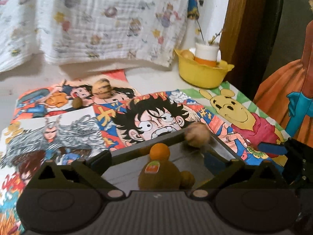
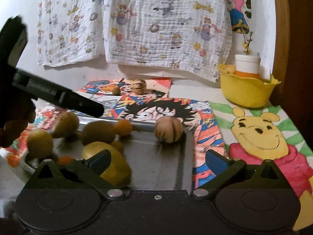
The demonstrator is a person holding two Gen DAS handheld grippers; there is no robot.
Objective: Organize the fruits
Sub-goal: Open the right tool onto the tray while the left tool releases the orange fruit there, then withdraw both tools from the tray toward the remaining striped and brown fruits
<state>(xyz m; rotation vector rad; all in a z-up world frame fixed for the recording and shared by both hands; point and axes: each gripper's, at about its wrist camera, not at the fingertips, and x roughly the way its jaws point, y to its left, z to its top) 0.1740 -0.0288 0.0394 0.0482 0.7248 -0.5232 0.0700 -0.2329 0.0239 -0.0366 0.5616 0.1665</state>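
A metal tray [image 2: 156,156] lies on the picture-covered table. In it are a striped round fruit [image 2: 168,129] at the far right corner, a small orange [image 2: 122,127], a brown kiwi [image 2: 97,132], a large yellow fruit [image 2: 111,162] and others at the left. My right gripper [image 2: 156,161] is open and empty above the tray. My left gripper [image 1: 156,161] is open over the tray [image 1: 195,168], with a stickered kiwi [image 1: 158,174] and an orange [image 1: 159,151] between its fingers, not gripped. The striped fruit [image 1: 196,134] is blurred. Another striped fruit [image 1: 102,90] and a small brown fruit [image 1: 77,102] lie on the far drawings.
A yellow bowl [image 2: 245,92] with a white-and-orange cup and a fruit stands at the back right by a wooden post. A printed cloth [image 2: 137,23] hangs on the back wall. A Pooh drawing [image 2: 260,137] lies at the right. The left gripper's body [image 2: 49,90] reaches in from the left.
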